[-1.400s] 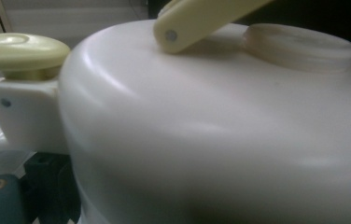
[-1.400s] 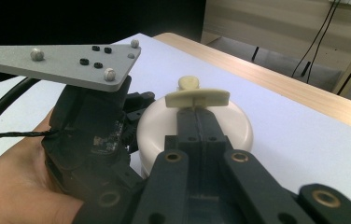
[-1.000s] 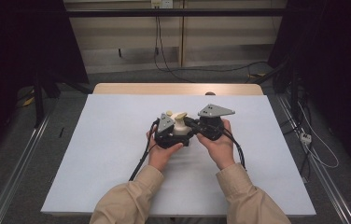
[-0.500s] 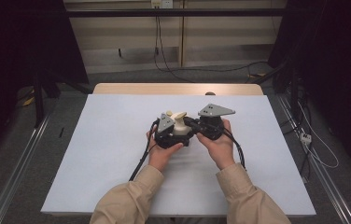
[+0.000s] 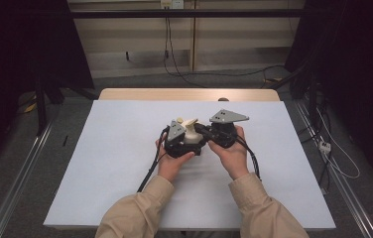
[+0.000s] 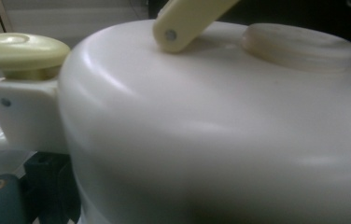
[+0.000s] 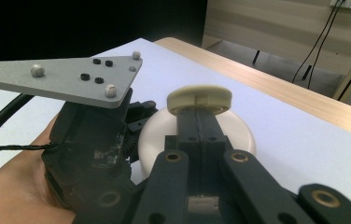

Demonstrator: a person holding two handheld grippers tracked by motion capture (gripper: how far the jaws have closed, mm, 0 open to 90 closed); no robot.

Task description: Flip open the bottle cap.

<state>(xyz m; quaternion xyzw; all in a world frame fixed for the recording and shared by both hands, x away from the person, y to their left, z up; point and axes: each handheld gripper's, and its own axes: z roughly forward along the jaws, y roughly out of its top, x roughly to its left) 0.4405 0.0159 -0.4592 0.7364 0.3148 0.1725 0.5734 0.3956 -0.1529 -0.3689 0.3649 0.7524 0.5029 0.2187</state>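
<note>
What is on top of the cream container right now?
On the cream container sit a round cap, a pale yellow knob and a pale yellow handle. The right gripper covers part of the top.

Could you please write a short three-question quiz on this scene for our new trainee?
1. True or false: the cream plastic kettle-shaped container is held up between the left gripper and the right gripper near the middle of the white table sheet.
2. In the right gripper view, the right gripper's jaws reach toward which part? A) the round pale-yellow knob B) a red spout C) a metal spoon
3. Fill in: the grey three-cornered plate of the left gripper lies to the ____ of the knob in the right gripper view.

Key: 1 true; 2 A; 3 left.
</note>
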